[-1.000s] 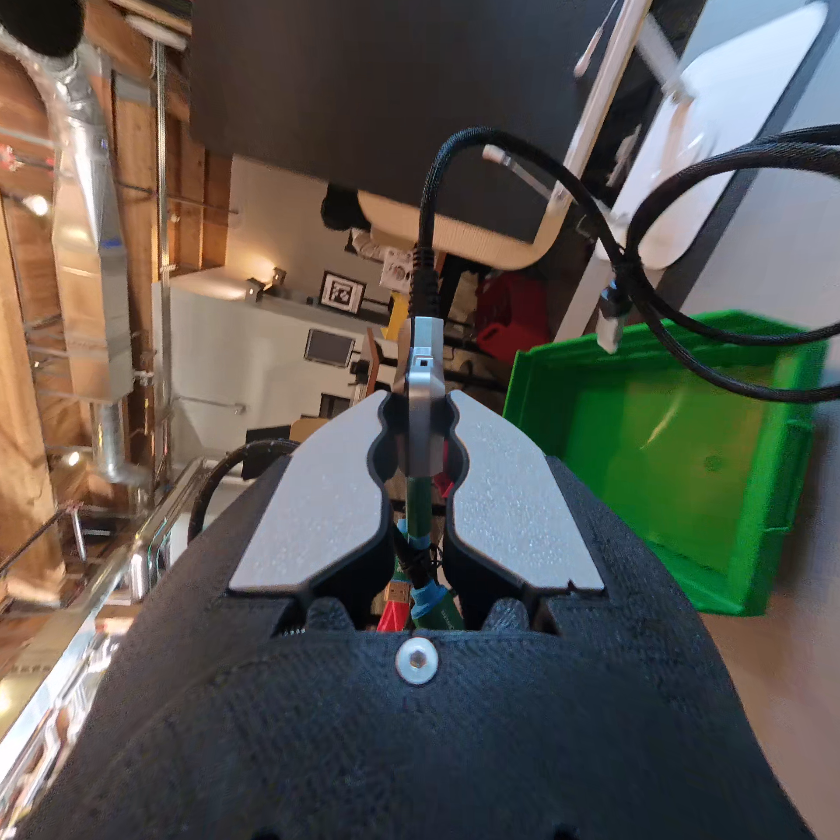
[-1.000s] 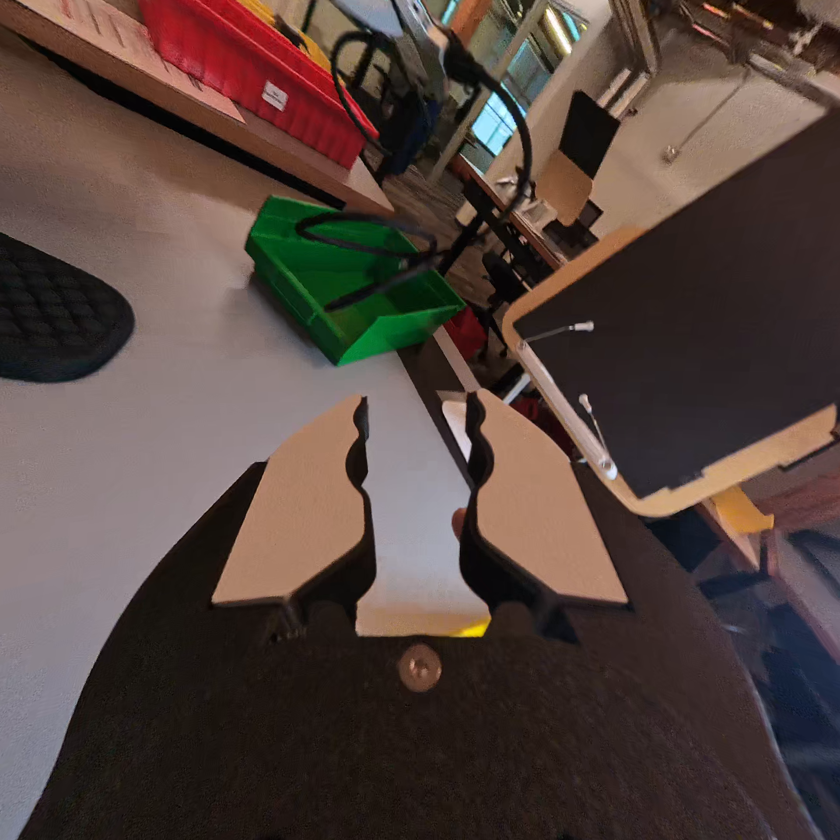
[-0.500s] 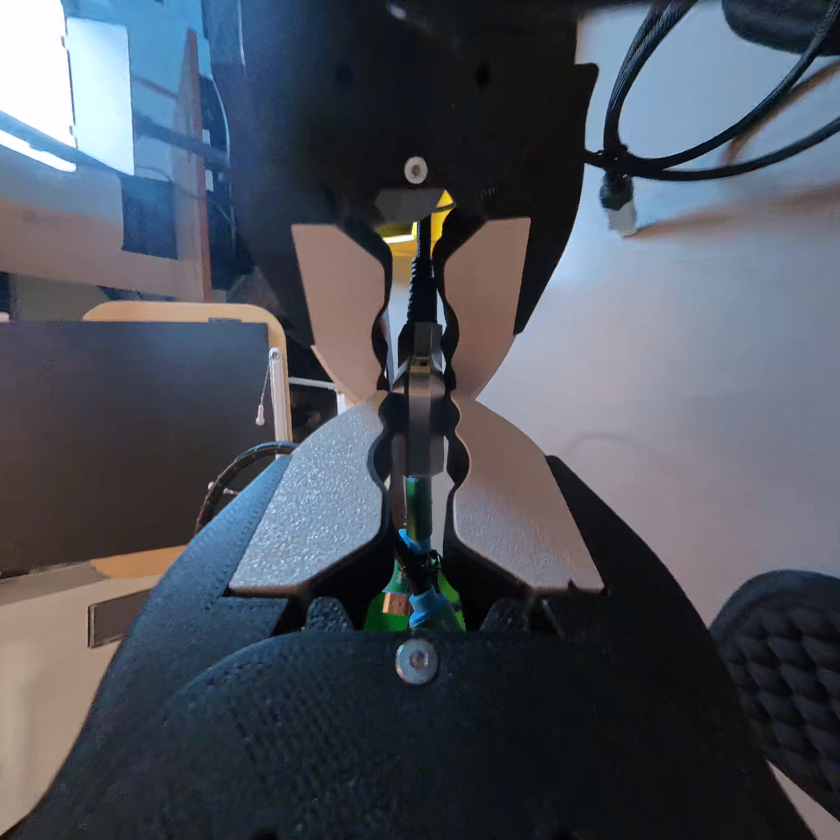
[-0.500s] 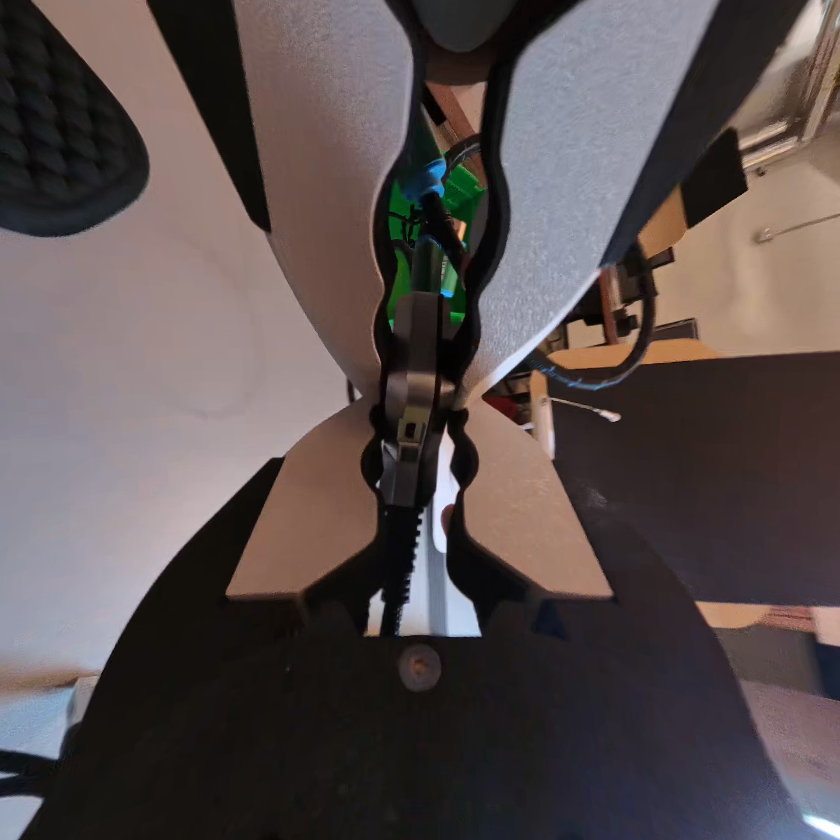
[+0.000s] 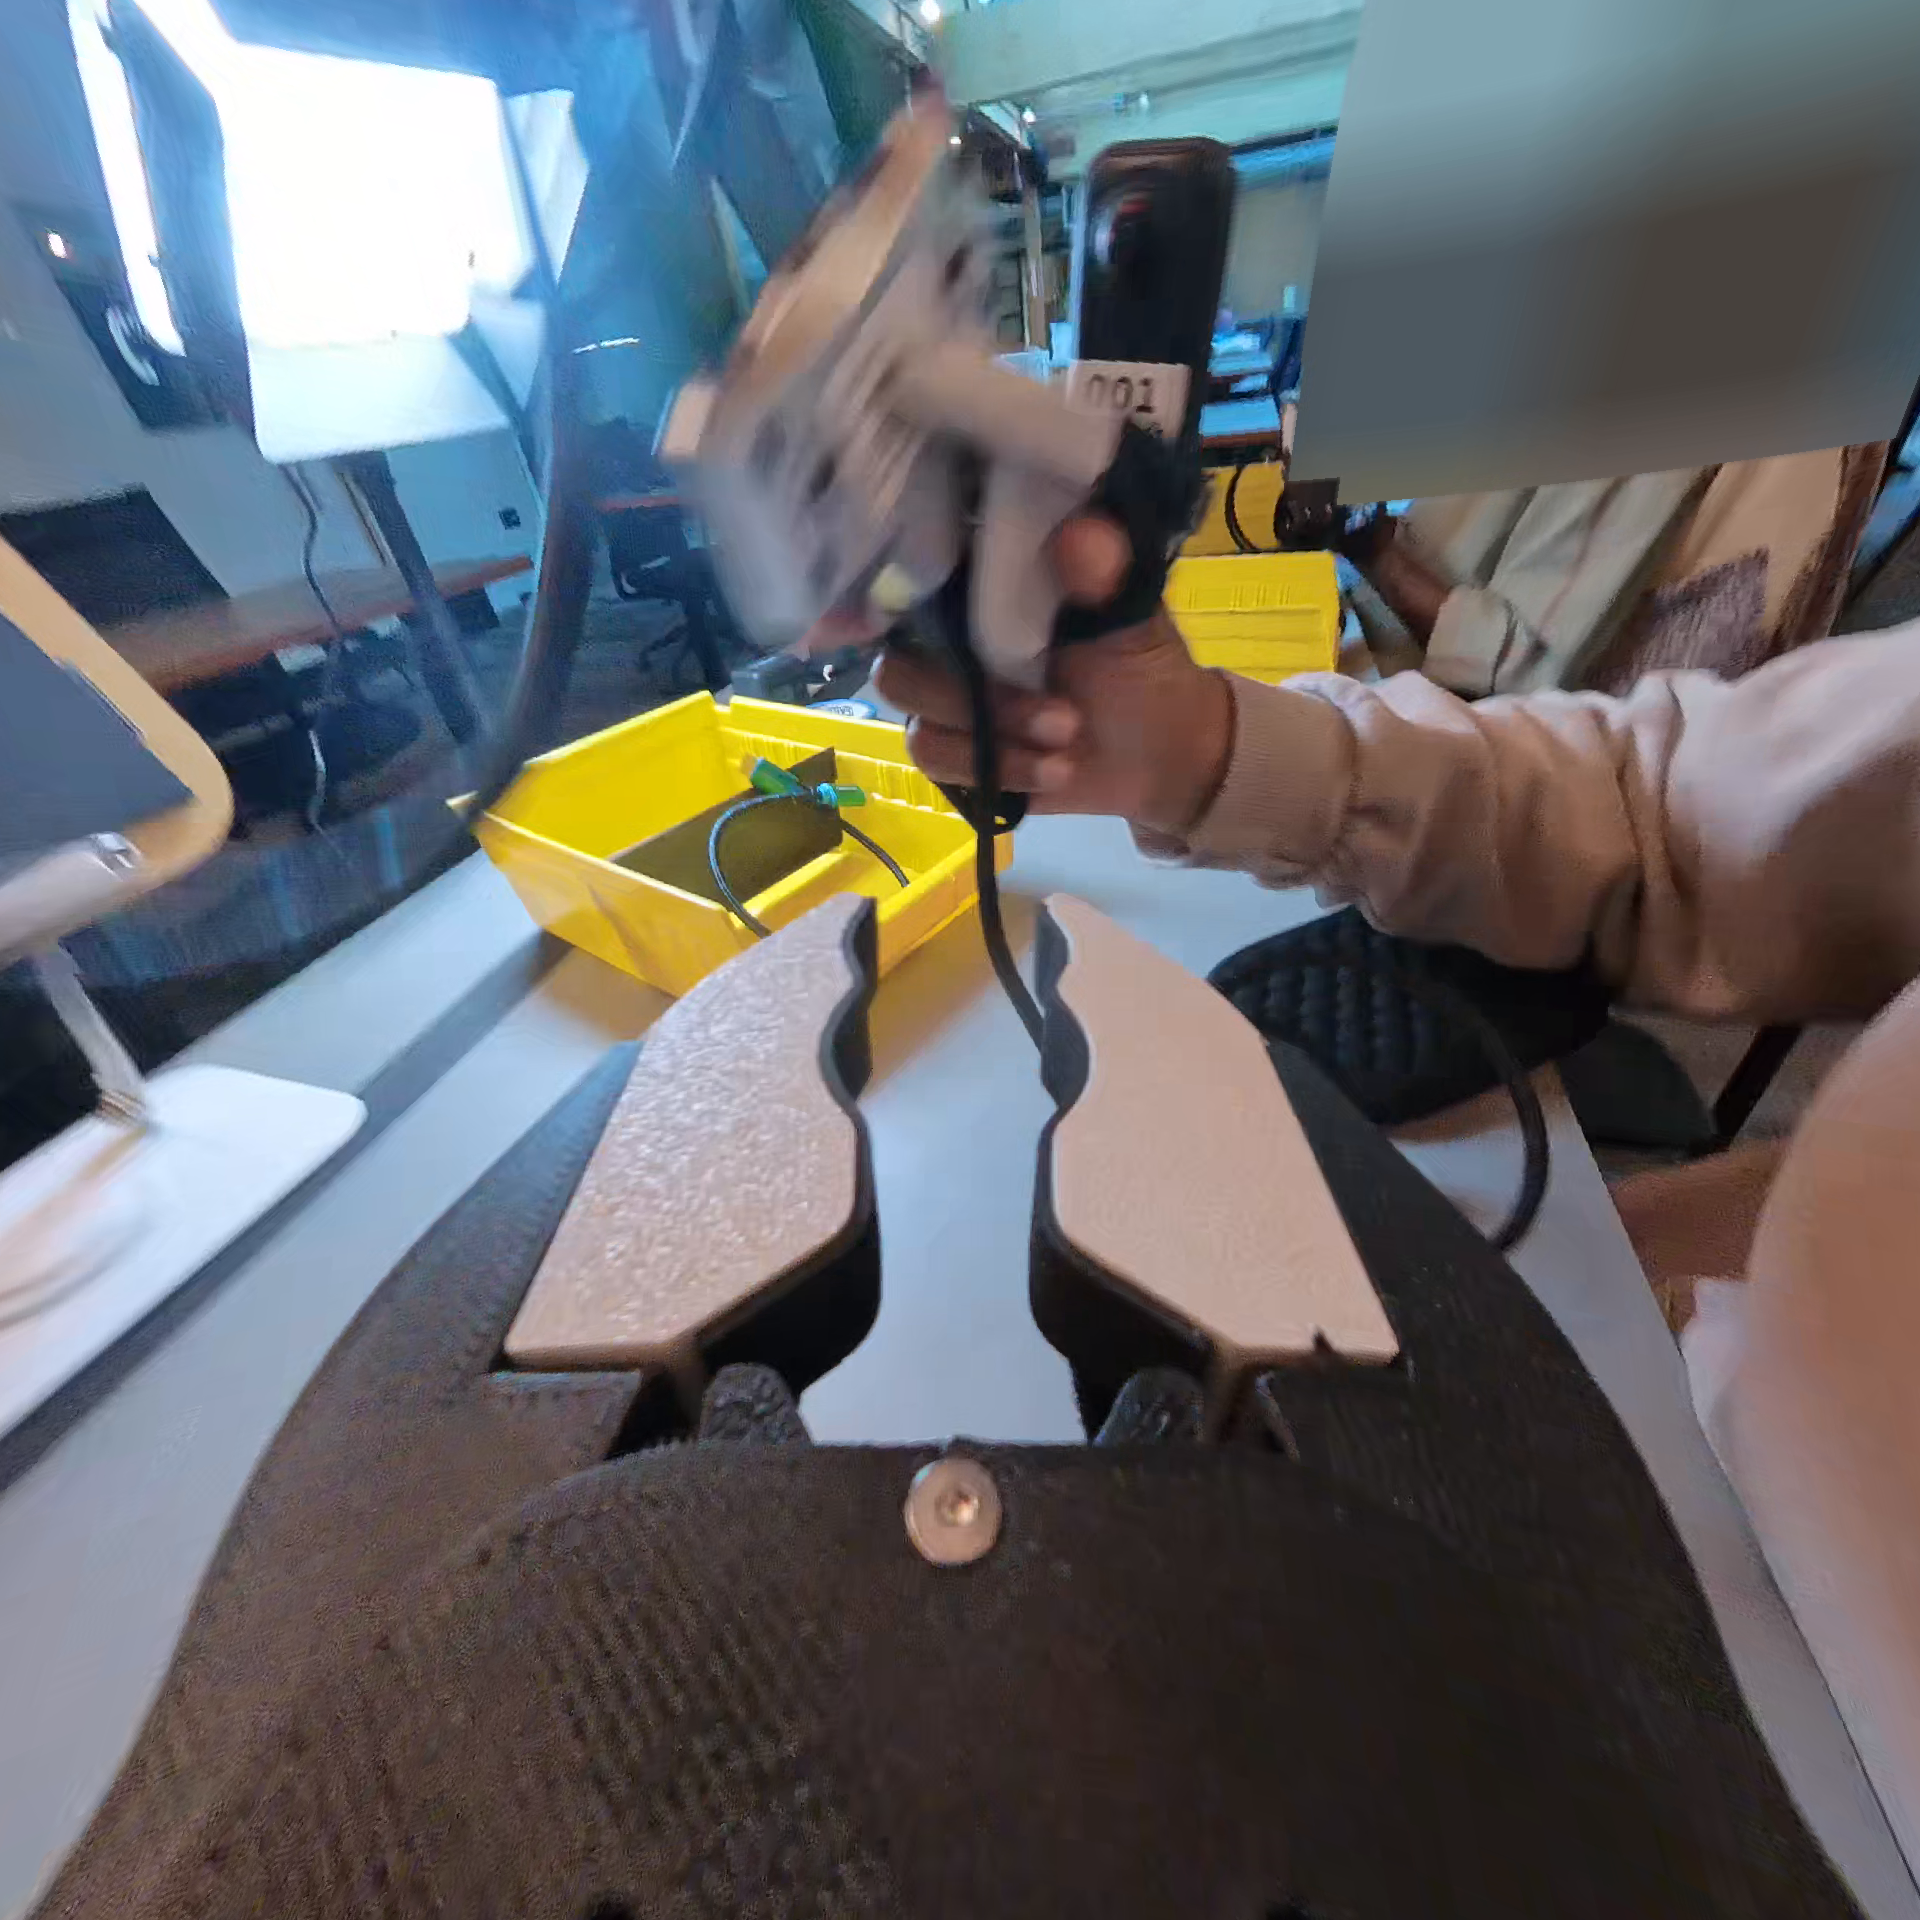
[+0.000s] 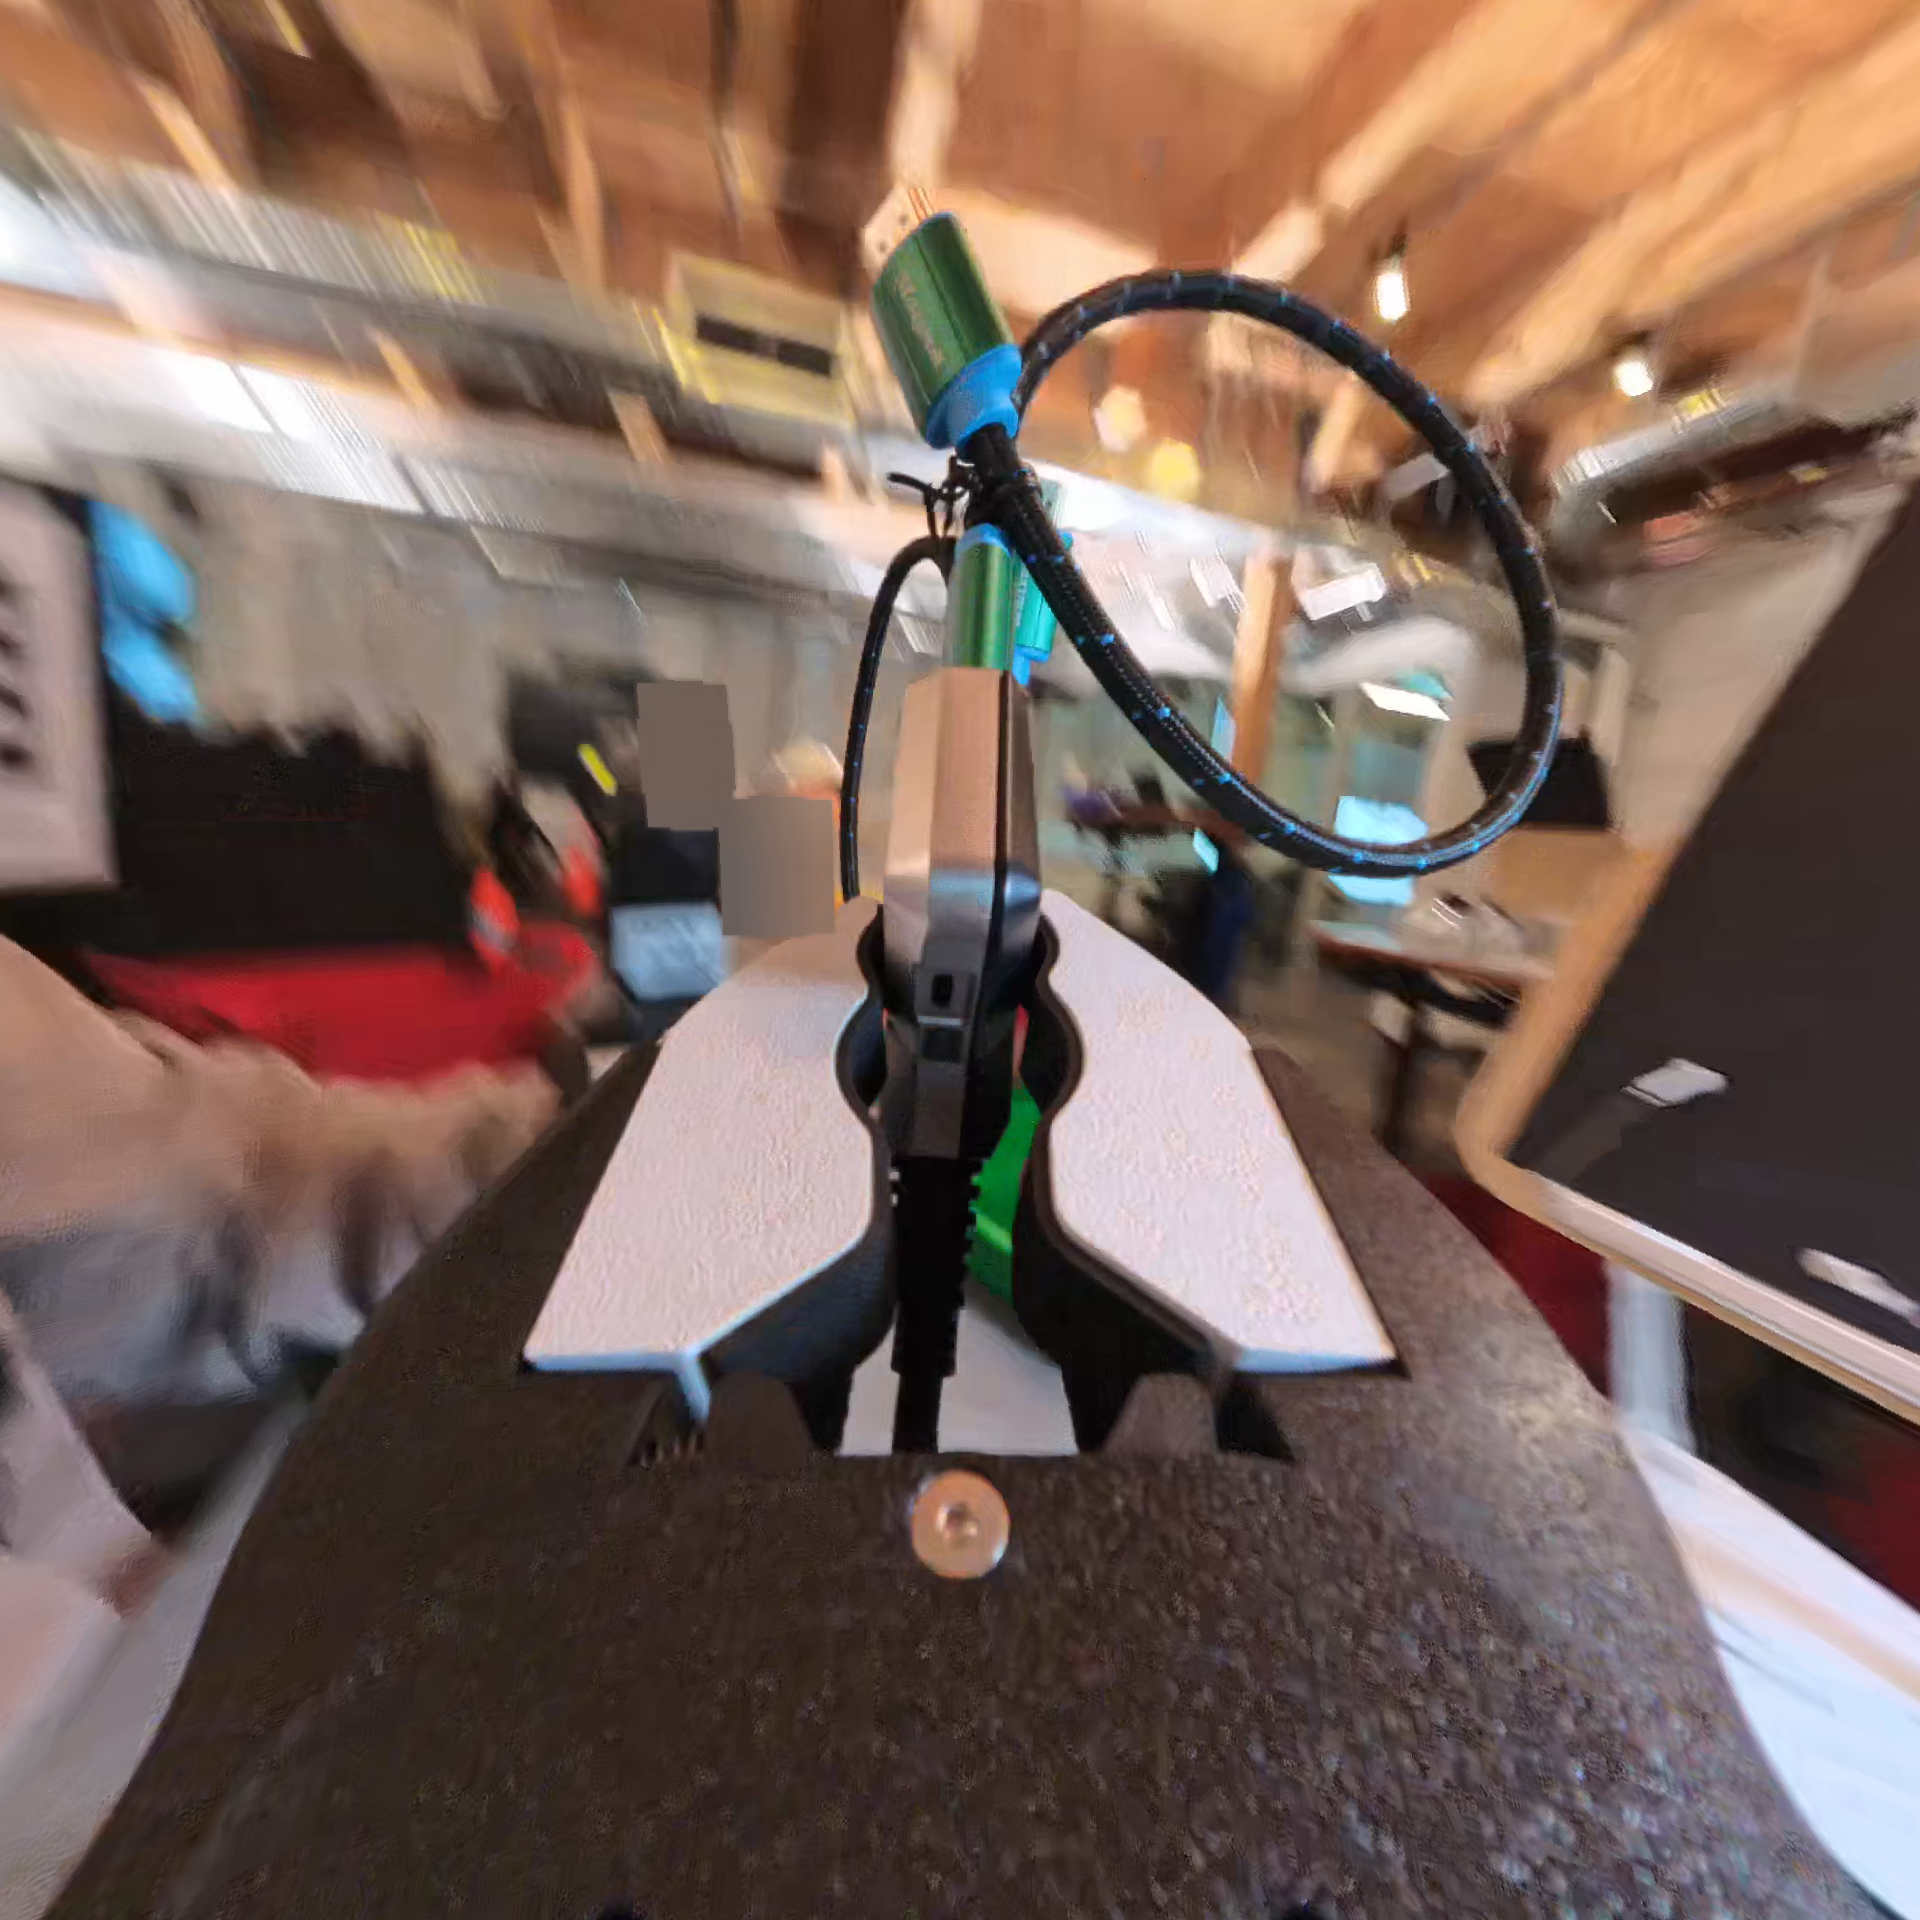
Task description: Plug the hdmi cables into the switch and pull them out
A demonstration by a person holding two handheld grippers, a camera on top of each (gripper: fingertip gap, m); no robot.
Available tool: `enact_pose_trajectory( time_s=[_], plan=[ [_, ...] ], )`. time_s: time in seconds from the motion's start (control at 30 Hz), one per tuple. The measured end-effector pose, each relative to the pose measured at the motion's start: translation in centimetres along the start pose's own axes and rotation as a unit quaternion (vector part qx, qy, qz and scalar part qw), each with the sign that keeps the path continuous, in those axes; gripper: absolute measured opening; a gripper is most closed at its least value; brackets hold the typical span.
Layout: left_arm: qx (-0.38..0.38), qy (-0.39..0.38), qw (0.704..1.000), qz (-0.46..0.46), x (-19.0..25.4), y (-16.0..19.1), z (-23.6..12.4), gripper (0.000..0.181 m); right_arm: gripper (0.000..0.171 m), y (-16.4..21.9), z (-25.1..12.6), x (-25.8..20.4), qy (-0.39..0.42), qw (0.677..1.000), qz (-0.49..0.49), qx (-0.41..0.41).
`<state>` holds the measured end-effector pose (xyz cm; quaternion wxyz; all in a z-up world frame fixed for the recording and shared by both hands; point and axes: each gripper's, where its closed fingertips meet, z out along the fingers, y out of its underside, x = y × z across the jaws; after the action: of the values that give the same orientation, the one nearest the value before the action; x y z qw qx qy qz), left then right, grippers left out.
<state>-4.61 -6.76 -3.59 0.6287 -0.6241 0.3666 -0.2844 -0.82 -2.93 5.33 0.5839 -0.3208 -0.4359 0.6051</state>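
Now right tongs [image 6: 951, 956] clamp the switch [image 6: 951, 831] (left tongs [image 5: 951, 925] agape).

The left wrist camera looked low along the pale grey counter [image 5: 312, 1039] toward the right tool [image 5: 831, 457] at upper centre. The right wrist camera tilted up at wooden ceiling beams [image 6: 1195, 125].

A white numbered label [image 5: 1124, 395] on the far black handle [image 5: 1143, 312]; other writing illegible.
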Motion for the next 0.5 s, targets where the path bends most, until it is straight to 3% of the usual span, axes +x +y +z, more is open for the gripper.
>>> enact_pose_trajectory(
  time_s=[0.1,0.13,0.2,0.23,0.33,0.43,0.5],
  plan=[
    [0.115,0.02,0.99,-0.079,-1.6,-1.7,1.9,0.047,0.022,-1.0,0.6,-1.6,-0.052,0.984,0.125,0.112],
    [0.166,0.044,0.98,-0.099,-1.5,-3.5,2.0,0.046,0.022,-0.2,0.8,-1.8,-0.051,0.983,0.14,0.11],
    [0.195,0.057,0.975,-0.085,-1.5,-5.4,2.8,0.044,0.022,2.1,1.1,-1.6,-0.045,0.984,0.153,0.084],
    [0.185,0.052,0.98,-0.056,-1.4,-5.5,3.3,0.027,0.023,3.3,1.0,-1.4,-0.044,0.984,0.161,0.069],
    [0.114,0.033,0.993,-0.002,-2.2,-4.2,4.1,0.023,0.025,4.9,0.2,-0.3,-0.07,0.976,0.203,0.031],
    [0.044,-0.035,0.996,0.07,-4.4,-3.2,3.2,0.022,0.038,6.4,-1.4,2.8,-0.005,0.988,0.141,-0.061],
    [-0.014,-0.09,0.99,0.11,-6.2,-2.9,1.6,0.022,0.041,6.1,-2.9,4.5,0.045,0.991,0.045,-0.121]
  ],
)
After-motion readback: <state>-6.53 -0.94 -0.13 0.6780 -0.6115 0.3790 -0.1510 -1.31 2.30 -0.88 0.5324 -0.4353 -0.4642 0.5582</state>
